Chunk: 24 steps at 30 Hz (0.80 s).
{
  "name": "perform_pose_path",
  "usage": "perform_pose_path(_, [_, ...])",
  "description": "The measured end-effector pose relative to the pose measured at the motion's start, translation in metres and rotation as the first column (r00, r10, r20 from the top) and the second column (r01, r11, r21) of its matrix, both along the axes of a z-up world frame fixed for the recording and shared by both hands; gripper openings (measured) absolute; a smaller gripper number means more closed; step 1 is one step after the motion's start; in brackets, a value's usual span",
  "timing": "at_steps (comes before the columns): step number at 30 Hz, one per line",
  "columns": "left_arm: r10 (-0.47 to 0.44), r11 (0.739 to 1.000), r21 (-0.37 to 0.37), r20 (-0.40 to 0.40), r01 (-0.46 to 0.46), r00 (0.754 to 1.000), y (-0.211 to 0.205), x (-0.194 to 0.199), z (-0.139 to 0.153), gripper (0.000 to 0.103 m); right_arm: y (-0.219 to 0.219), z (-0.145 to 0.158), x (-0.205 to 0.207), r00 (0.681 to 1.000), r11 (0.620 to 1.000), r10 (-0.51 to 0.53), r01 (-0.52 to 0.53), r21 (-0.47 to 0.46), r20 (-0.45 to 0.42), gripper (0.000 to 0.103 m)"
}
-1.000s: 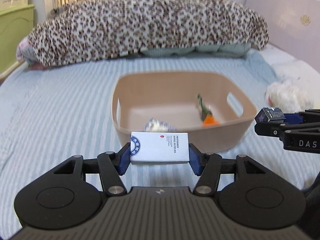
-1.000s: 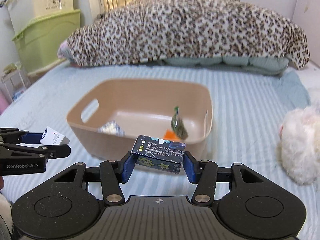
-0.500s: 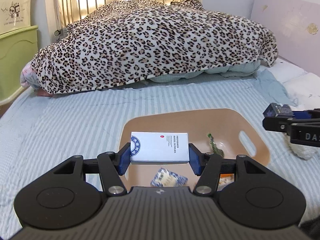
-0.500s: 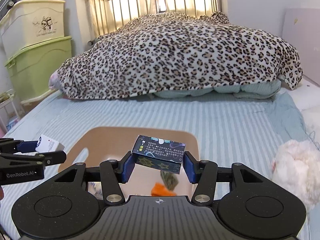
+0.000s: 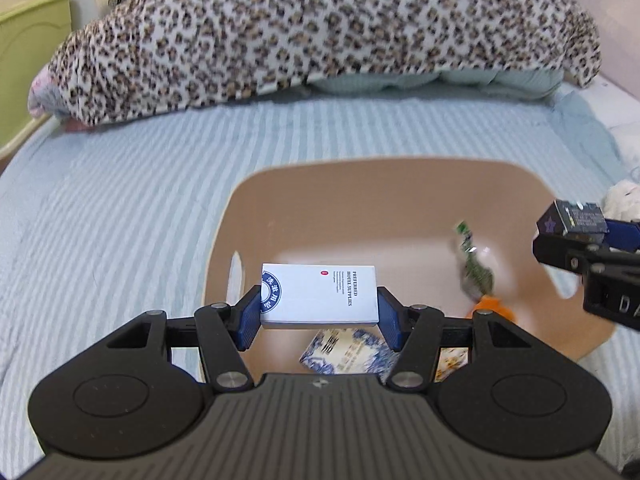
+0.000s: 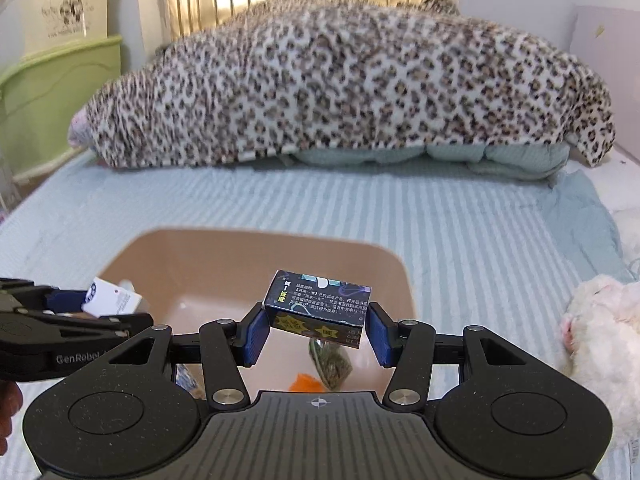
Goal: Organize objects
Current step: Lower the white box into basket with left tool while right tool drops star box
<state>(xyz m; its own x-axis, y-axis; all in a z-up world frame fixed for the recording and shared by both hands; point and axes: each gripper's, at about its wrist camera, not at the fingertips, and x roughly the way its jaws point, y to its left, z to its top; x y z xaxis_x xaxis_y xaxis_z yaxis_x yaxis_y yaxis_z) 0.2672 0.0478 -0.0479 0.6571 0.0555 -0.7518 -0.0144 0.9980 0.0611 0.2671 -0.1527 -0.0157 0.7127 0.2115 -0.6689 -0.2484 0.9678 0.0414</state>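
Note:
My left gripper (image 5: 319, 317) is shut on a white box with a blue seal (image 5: 319, 298) and holds it above the tan plastic bin (image 5: 360, 184). My right gripper (image 6: 316, 334) is shut on a dark printed box (image 6: 317, 307), tilted, also above the bin (image 6: 248, 252). Inside the bin lie a blue-and-white packet (image 5: 348, 350), a green packet (image 5: 474, 268) and an orange piece (image 5: 494, 307). The right gripper shows at the right edge of the left wrist view (image 5: 580, 236); the left gripper shows at the left edge of the right wrist view (image 6: 104, 312).
The bin stands on a bed with a light blue striped sheet (image 5: 120, 208). A leopard-print blanket (image 6: 340, 80) lies at the back. A white plush toy (image 6: 600, 332) lies right of the bin. Green and cream storage boxes (image 6: 60, 80) stand at the left.
Both grippers have moved forward and tilted down over the bin, each still gripping its box. More of the bin's inside shows now.

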Motion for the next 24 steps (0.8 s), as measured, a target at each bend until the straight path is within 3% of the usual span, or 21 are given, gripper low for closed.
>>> perform_pose_path(6, [-0.002,1.000,-0.002,-0.043,0.002,0.999,0.005,0.004,-0.013,0.060,0.008,-0.019,0.003,0.999,0.999,0.022,-0.024,-0.043,-0.047,0.050])
perform_pose_path(8, [-0.002,1.000,-0.009,-0.041,0.001,0.999,0.006,0.002,-0.011,0.060,0.006,-0.017,0.002,0.999,0.999,0.022,-0.024,-0.039,-0.049,0.059])
perform_pose_path(10, [0.003,1.000,-0.016,-0.031,-0.003,1.000,0.006,-0.001,-0.007,0.061,0.003,-0.013,-0.001,0.999,0.999,0.021,-0.022,-0.025,-0.042,0.061])
perform_pose_path(13, [0.013,0.999,-0.034,-0.007,-0.013,1.000,0.008,-0.009,0.000,0.074,-0.004,-0.003,-0.010,1.000,1.000,0.011,-0.011,-0.005,-0.023,0.067])
perform_pose_path(18, [0.017,0.998,-0.053,0.019,-0.015,1.000,0.008,-0.028,0.016,0.075,-0.011,0.011,-0.029,1.000,1.000,0.007,-0.007,0.014,-0.001,0.076])
perform_pose_path(24, [-0.010,0.999,-0.035,0.081,0.013,0.997,0.000,-0.059,0.036,0.081,-0.015,0.022,-0.059,1.000,1.000,0.016,-0.016,0.007,0.021,0.079])
